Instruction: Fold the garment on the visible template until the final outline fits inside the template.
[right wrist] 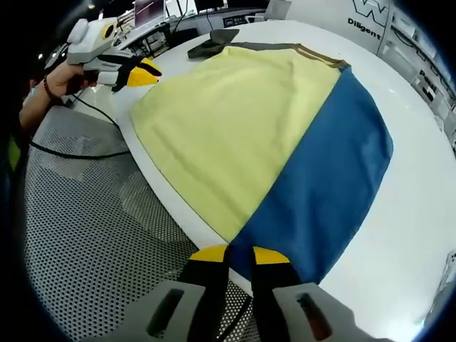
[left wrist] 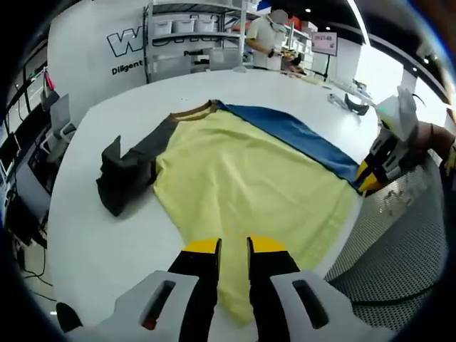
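Note:
A long-sleeved garment (left wrist: pixel 242 171) lies flat on the white table (left wrist: pixel 107 242), yellow with a blue panel (left wrist: pixel 299 135) and a brown collar. Its dark grey sleeve (left wrist: pixel 125 174) is bunched at the left. My left gripper (left wrist: pixel 234 249) is shut on the yellow hem near the table's edge. My right gripper (left wrist: pixel 367 178) is at the blue hem corner. In the right gripper view the garment (right wrist: pixel 235 114) spreads away from my right gripper (right wrist: pixel 240 255), which is shut on the hem where yellow meets blue (right wrist: pixel 335 164). My left gripper (right wrist: pixel 146 73) holds the far hem corner.
A grey perforated surface (right wrist: pixel 85 235) lies below the table's rim (right wrist: pixel 420 214), with a black cable across it. A hand (right wrist: pixel 60 82) holds the left gripper. A dark tool (left wrist: pixel 353 105) lies far right on the table. A person (left wrist: pixel 267 35) stands by shelves at the back.

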